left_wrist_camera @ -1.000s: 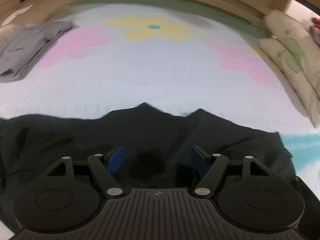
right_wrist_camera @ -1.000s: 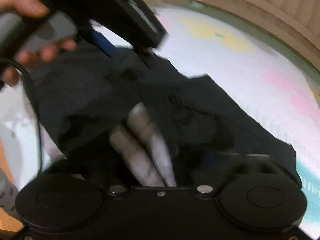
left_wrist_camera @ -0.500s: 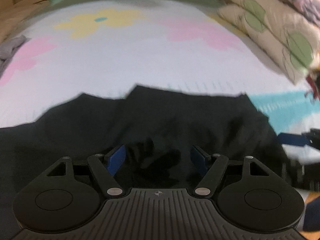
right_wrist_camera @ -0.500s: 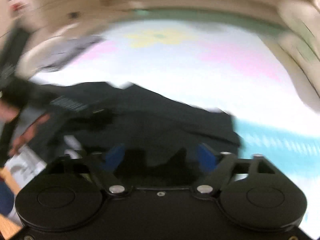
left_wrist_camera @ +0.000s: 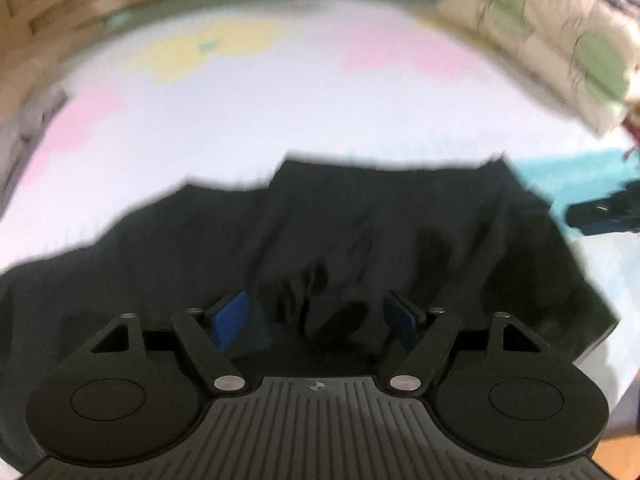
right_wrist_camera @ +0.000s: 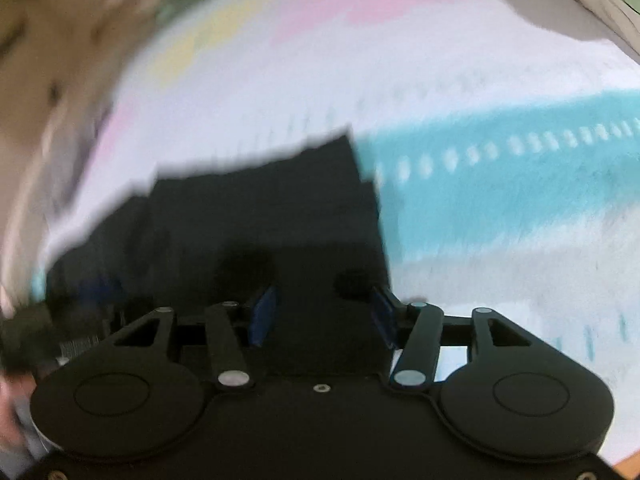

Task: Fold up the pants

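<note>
Left wrist view: the black pants (left_wrist_camera: 360, 232) lie spread on a bed whose cover (left_wrist_camera: 248, 120) is white with pink and yellow flowers and a teal band, so a soft flat surface takes the fold. The left gripper (left_wrist_camera: 318, 316) hangs over the rumpled middle of the cloth with its blue pads wide apart and the jaws easing a little wider; fabric bunches up between them but neither pad presses on it. It looks poised to gather that ridge. Stacked pillows (left_wrist_camera: 560, 44) sit at the far right and a grey garment (left_wrist_camera: 28, 136) at the far left, both well apart from the pants, probably to keep the working area free. The right gripper's tip (left_wrist_camera: 604, 212) shows just beside the pants' right edge

Right wrist view: heavily blurred. The right gripper (right_wrist_camera: 322, 316) straddles the right-hand end of the pants (right_wrist_camera: 280, 208), near the corner where black cloth meets the teal band (right_wrist_camera: 520, 184). Its jaws are closing with dark cloth between them; the pads do not yet seem to pinch it. Taking the edge here would let that end be carried over
</note>
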Tool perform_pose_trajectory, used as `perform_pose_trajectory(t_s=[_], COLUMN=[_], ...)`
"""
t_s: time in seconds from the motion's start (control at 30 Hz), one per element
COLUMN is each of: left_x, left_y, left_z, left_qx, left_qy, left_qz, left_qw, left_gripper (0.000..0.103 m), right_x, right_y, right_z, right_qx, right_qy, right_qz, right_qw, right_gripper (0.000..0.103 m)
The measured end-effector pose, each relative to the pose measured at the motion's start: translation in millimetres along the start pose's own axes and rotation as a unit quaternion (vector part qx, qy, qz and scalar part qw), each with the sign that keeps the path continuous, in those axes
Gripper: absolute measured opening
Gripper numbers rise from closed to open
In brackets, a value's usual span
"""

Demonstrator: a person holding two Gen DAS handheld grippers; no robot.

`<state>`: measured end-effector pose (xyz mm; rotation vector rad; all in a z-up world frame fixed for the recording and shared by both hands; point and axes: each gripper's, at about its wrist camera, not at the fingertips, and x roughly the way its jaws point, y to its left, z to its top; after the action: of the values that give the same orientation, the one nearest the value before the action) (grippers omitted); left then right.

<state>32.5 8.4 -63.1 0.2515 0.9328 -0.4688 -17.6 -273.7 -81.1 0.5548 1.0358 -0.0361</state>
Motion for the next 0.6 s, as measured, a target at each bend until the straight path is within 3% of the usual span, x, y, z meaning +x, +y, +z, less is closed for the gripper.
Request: perform_pose_trajectory(t_s=[0.13, 0.23, 0.33, 0.4, 0.43, 0.6], left_x=[-12.5, -3.2, 17.9, 33.0, 30.7, 28.5], left_y=[-18.4, -38.7, -61.0, -69.5, -71.1, -66.6], left_z=[1.9, -7.4, -24.6, -36.2, -42.2, -43.7], left_qx=[0.017, 0.046, 0.091, 0.112, 0.115, 0.105], left_qy=[-0.034, -0.018, 0.018, 0.037, 0.02, 0.024], left_qz=[-0.046, -0.086, -0.089, -0.08, -0.077, -0.083], left_qw=[0.9982, 0.9951, 0.9917, 0.9898, 0.9901, 0.9907], left_gripper=[0.073, 0.073, 0.073, 0.077, 0.077, 0.077], right_x=[2.6, 17.7, 27.5, 34.8, 39.4, 45.9], right_y=[-12.0, -20.0, -26.2, -27.4, -25.6, -19.7], right_z=[22.9, 34.2, 33.9, 33.8, 35.1, 51.5], right_qx=[0.038, 0.068, 0.086, 0.093, 0.092, 0.079], right_qy=[-0.046, -0.043, -0.028, -0.018, -0.012, -0.039], right_qz=[-0.006, 0.009, -0.002, 0.005, 0.009, -0.023], right_qw=[0.998, 0.997, 0.996, 0.996, 0.996, 0.996], right_gripper=[0.059, 0.056, 0.053, 0.023, 0.021, 0.012])
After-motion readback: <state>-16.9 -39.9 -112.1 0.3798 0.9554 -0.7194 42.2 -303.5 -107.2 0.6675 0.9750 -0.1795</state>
